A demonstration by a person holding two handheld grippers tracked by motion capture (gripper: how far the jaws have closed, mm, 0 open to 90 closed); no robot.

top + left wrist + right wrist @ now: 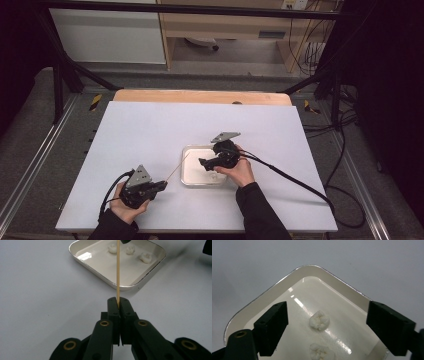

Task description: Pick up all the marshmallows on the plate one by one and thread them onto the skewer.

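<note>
Skewer (118, 270), thin pale wooden stick: light, brittle, clamped at base in left gripper (117, 302). Right gripper (325, 322), jaws apart, straddles soft white crumbly lump (319, 320); pinch sides gently.

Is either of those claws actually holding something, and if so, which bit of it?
The left claw pinches a thin wooden skewer at its near end; the rest points toward the white tray. The right claw is open over the tray's white lumps, holding nothing.
</note>
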